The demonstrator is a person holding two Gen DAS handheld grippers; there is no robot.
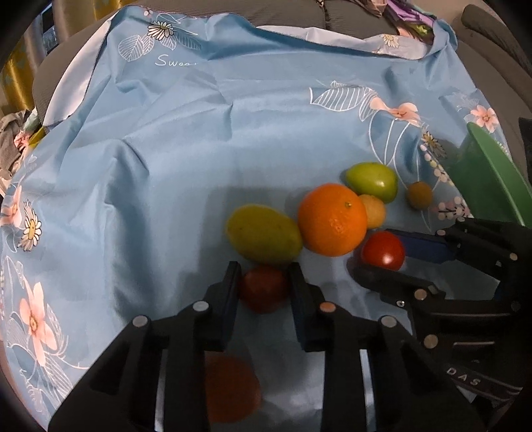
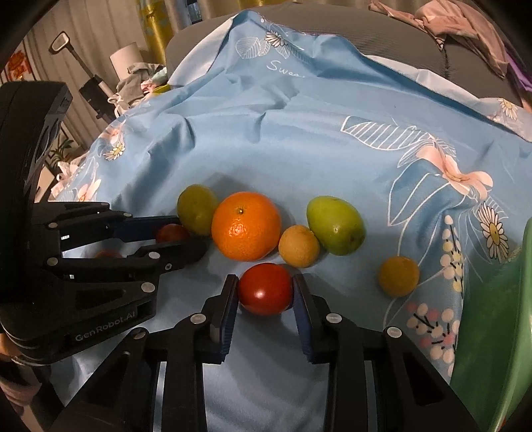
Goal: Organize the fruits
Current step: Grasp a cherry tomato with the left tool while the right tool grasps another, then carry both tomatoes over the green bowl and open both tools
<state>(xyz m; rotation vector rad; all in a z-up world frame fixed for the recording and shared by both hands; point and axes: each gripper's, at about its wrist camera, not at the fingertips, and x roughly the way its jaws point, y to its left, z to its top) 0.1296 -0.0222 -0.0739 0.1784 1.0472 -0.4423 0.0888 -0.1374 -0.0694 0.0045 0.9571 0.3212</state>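
Note:
Fruits lie on a light blue flowered cloth (image 1: 186, 139). My left gripper (image 1: 264, 287) is shut on a dark red tomato (image 1: 263, 288); it also shows in the right wrist view (image 2: 171, 233). My right gripper (image 2: 265, 289) is shut on a bright red tomato (image 2: 265, 288), which also shows in the left wrist view (image 1: 383, 250). Behind them lie a big orange (image 2: 246, 226), a yellow-green fruit (image 2: 196, 208), a green fruit (image 2: 335, 224) and two small yellow-orange fruits (image 2: 298, 246) (image 2: 398, 275). Another orange-red fruit (image 1: 229, 392) lies under my left gripper.
A green bowl (image 2: 492, 332) stands at the right edge; it also shows in the left wrist view (image 1: 488, 179). A grey sofa (image 2: 332, 20) with clothes lies behind the cloth. A lamp and clutter stand at the far left.

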